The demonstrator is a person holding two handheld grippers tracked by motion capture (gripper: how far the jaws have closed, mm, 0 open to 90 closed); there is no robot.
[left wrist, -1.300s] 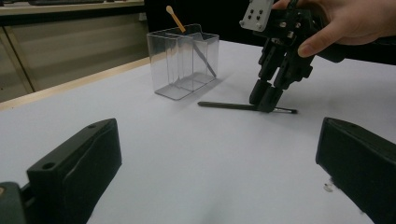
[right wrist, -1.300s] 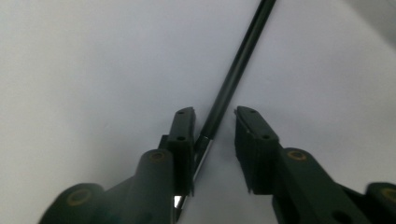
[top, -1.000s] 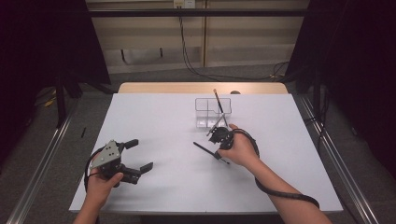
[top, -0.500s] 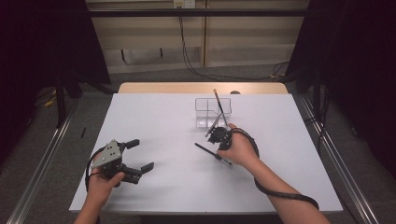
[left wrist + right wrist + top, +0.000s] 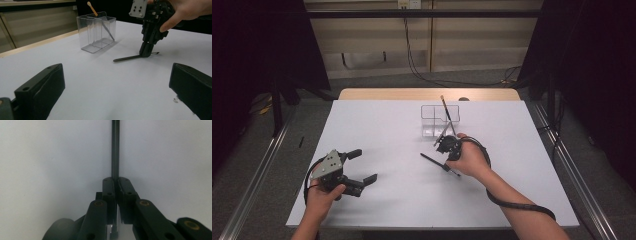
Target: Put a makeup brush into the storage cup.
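Two tongs work over the worktop (image 5: 377,120). Right tongs (image 5: 446,149) are clenched on a black pen (image 5: 432,161) lying mid-worktop, just in front of the clear organizer (image 5: 439,120) near the far edge. Left tongs (image 5: 362,167) are released near the front-left corner.

On the table (image 5: 377,125), the divided container (image 5: 440,120) stands far of centre, with sticks (image 5: 445,107) in it. The pen (image 5: 440,164) lies just near of it, under the right gripper (image 5: 448,148). The left gripper (image 5: 361,167) sits well apart at near left.
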